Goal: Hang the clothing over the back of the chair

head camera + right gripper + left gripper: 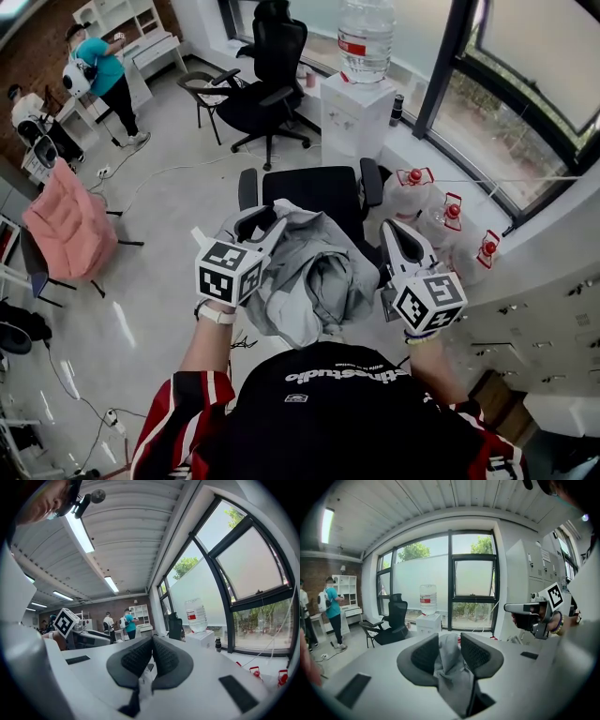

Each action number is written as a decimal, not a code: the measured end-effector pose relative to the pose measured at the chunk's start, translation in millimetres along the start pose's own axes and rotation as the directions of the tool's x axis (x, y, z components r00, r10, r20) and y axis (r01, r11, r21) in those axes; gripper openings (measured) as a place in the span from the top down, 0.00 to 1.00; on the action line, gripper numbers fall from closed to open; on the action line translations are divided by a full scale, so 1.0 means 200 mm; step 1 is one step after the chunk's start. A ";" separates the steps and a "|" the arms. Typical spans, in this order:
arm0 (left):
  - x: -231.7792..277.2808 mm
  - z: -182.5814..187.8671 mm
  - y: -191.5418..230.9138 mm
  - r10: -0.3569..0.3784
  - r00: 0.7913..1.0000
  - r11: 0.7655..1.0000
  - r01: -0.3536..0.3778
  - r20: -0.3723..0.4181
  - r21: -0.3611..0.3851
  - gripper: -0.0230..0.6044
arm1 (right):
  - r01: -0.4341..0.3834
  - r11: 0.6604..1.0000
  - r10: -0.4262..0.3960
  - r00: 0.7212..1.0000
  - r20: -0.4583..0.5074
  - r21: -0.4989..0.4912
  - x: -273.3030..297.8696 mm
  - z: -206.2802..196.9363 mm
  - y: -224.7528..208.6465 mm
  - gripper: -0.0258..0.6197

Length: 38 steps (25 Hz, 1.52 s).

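Observation:
A grey garment (314, 272) hangs bunched between my two grippers, in front of my chest. My left gripper (263, 225) is shut on its left part; in the left gripper view, grey cloth (451, 670) fills the gap between the jaws. My right gripper (395, 240) is shut on a thin pale fold (144, 682) at the right side. Just beyond the garment stands the black office chair (319, 192), and the cloth hides its near part. The right gripper (532, 613) also shows in the left gripper view.
A water dispenser (361, 112) with a big bottle stands behind the chair by the window. Spare water jugs (441, 214) sit at the right. A second black chair (272, 80) is farther back, a pink-draped chair (70, 230) at the left. A person in teal (103, 70) stands at the far left.

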<state>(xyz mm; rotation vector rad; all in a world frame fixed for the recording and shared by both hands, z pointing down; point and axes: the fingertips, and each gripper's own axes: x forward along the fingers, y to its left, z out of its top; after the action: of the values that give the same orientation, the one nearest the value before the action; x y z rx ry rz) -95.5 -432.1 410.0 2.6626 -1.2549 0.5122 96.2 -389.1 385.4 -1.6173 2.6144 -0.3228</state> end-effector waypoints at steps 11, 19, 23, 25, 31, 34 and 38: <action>-0.24 0.09 0.03 0.120 0.975 0.992 -0.110 0.188 -0.063 0.72 | -0.032 0.999 0.032 0.999 0.002 -0.013 0.03 0.01 0.07 0.95; -0.32 0.15 0.06 0.216 0.930 0.976 -0.204 0.297 -0.070 0.74 | -0.046 0.999 0.046 0.999 -0.009 -0.018 0.05 0.00 0.08 0.95; -0.36 0.17 0.07 0.269 0.905 0.963 -0.253 0.329 -0.091 0.74 | -0.051 0.998 0.051 0.999 -0.012 -0.021 0.06 0.00 0.09 0.95; -0.37 0.17 0.08 0.287 0.895 0.958 -0.268 0.342 -0.104 0.74 | -0.050 0.998 0.049 0.999 -0.013 -0.026 0.06 0.00 0.09 0.95; -0.40 0.16 0.10 0.324 0.876 0.946 -0.296 0.357 -0.132 0.74 | -0.031 0.998 0.030 0.999 -0.018 -0.050 0.06 -0.01 0.08 0.95; -0.41 0.15 0.11 0.351 0.864 0.937 -0.322 0.362 -0.140 0.77 | -0.018 0.998 0.017 1.000 -0.013 -0.066 0.06 0.00 0.08 0.95; -0.41 0.15 0.11 0.369 0.851 0.929 -0.336 0.373 -0.152 0.82 | -0.008 0.996 0.007 1.000 -0.011 -0.086 0.06 -0.02 0.09 0.95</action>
<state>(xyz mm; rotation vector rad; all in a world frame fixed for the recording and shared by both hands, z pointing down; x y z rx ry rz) -154.4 -395.9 351.3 2.5501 -1.8539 -0.0571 74.2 -391.7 386.7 -1.6348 2.6766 -0.2215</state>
